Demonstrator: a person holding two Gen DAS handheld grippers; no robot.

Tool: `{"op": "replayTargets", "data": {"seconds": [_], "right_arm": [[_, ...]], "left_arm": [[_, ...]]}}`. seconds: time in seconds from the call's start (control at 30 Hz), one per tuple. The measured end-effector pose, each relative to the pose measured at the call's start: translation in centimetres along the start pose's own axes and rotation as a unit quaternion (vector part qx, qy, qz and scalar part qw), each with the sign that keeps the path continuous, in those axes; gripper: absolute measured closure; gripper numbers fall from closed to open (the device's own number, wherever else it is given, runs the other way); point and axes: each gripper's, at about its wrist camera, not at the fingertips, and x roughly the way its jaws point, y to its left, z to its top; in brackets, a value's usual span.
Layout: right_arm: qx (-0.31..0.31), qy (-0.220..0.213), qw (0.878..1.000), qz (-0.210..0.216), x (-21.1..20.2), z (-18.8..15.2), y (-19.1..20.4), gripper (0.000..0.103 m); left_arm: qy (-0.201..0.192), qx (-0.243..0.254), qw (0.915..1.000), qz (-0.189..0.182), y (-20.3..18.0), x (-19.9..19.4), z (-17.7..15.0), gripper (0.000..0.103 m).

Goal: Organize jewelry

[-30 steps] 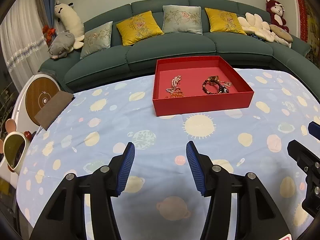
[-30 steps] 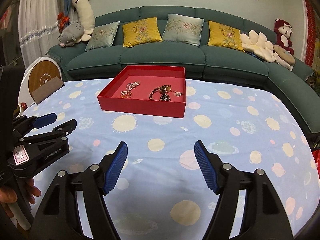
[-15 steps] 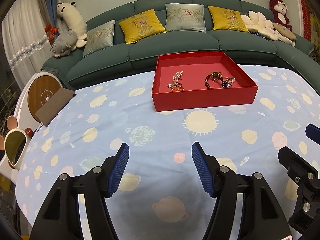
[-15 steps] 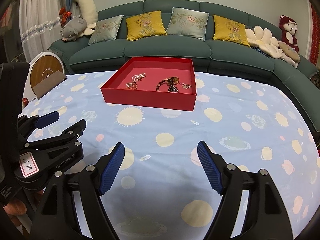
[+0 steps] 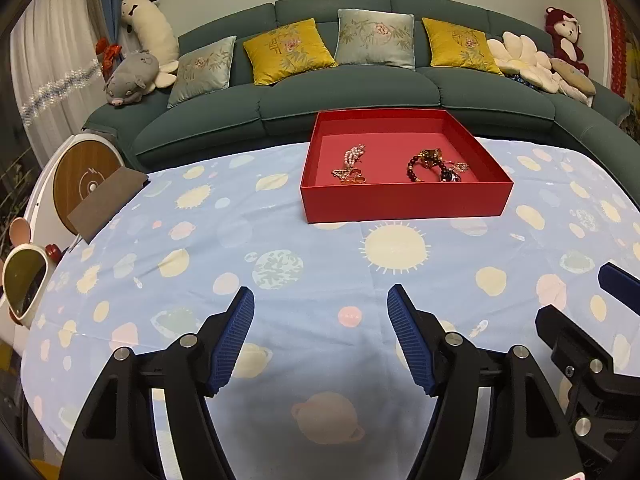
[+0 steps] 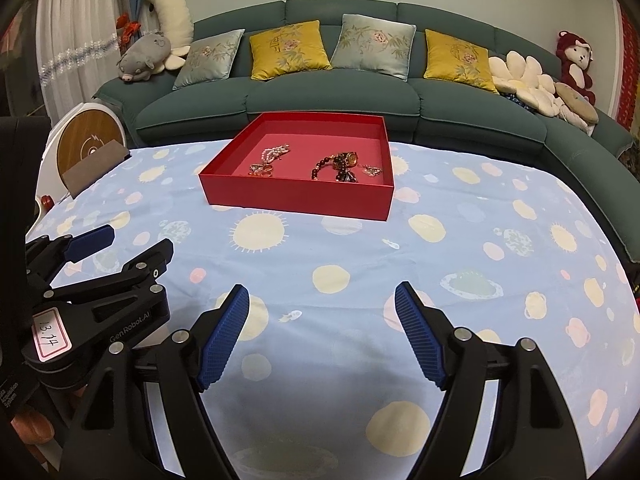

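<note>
One red tray sits on the tablecloth, holding a pearl strand and dark bead bracelet. Left gripper has just been widening, empty; right gripper is spread, empty.

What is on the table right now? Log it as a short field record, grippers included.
surface: table under a light blue planet-print cloth
container: shallow square red cardboard tray, open, on the cloth's far side
tray left: pale pink bead strand and small gold pieces
tray right: dark red bead bracelet with gold ornaments
left gripper: open, empty, jaws just widening
right gripper: open, empty
</note>
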Motion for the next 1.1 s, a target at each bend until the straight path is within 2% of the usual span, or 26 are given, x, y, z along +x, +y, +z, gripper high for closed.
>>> {"op": "replayTargets", "data": {"seconds": [0.17,0.43,0.67,1.1], "right_arm": [[-0.002,-0.004,1.0,-0.008,-0.12,0.02,0.08,0.025],[0.004,-0.006,1.0,-0.021,-0.07,-0.04,0.02,0.025],[0.014,-0.015,0.999,-0.032,-0.18,-0.05,-0.28,0.019],[0.018,-0.018,0.999,-0.035,-0.16,0.04,-0.42,0.017]], "left_arm": [[-0.012,0.006,0.9998,0.011,-0.48,-0.41,0.19,0.034],[-0.009,0.003,0.9998,0.018,-0.63,-0.41,0.21,0.033],[-0.01,-0.005,0.9996,0.024,-0.41,-0.5,0.27,0.031],[-0.014,-0.007,0.9995,0.028,-0.4,-0.59,0.31,0.026]]}}
